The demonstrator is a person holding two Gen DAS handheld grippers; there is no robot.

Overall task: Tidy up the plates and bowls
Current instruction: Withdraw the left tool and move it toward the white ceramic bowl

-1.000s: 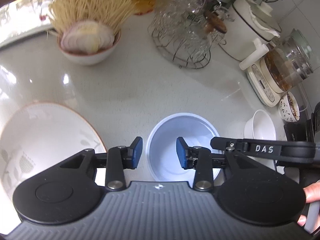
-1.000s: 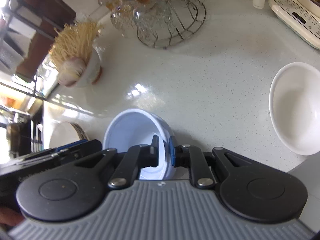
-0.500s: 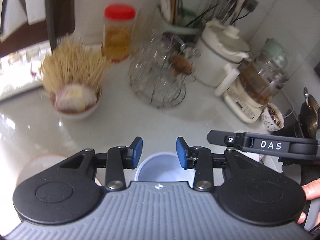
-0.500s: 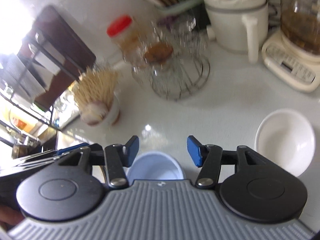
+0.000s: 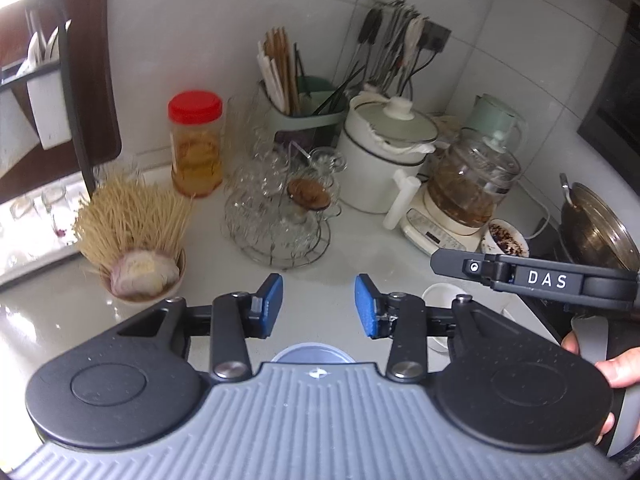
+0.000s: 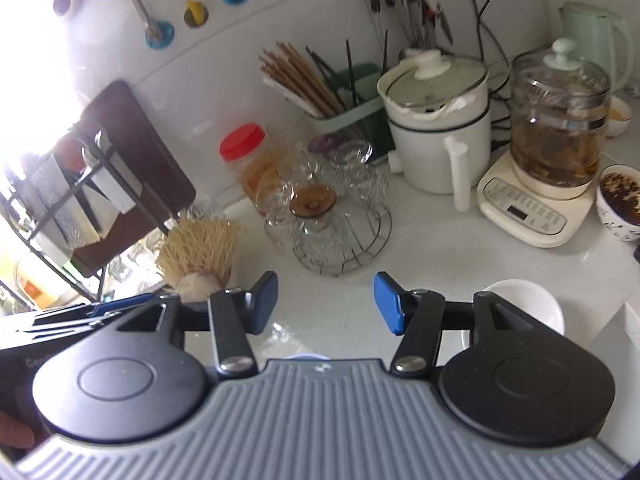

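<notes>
A pale blue bowl (image 5: 312,354) sits on the white counter (image 5: 344,264) right below my left gripper (image 5: 319,306); only its far rim shows above the gripper body. The left jaws are opening slightly and hold nothing. In the right wrist view just a sliver of the blue bowl (image 6: 306,357) shows under my right gripper (image 6: 326,302), which stands open and empty, well above the counter. A white bowl (image 6: 524,300) rests on the counter to the right, partly behind the right finger arm; the white bowl (image 5: 442,294) also shows in the left wrist view.
Further back stand a bowl of thin sticks with an onion (image 5: 136,240), a wire rack of glasses (image 5: 280,216), a red-lidded jar (image 5: 196,144), a white pot (image 5: 384,160), a glass kettle (image 5: 468,196) and a patterned cup (image 5: 506,238). A person's hand (image 5: 616,368) holds the right gripper's handle.
The right gripper let go of the blue bowl's rim and opened. Both grippers rose and tipped up, so the bowl slid to the bottom of both views and the big plate left the view.
</notes>
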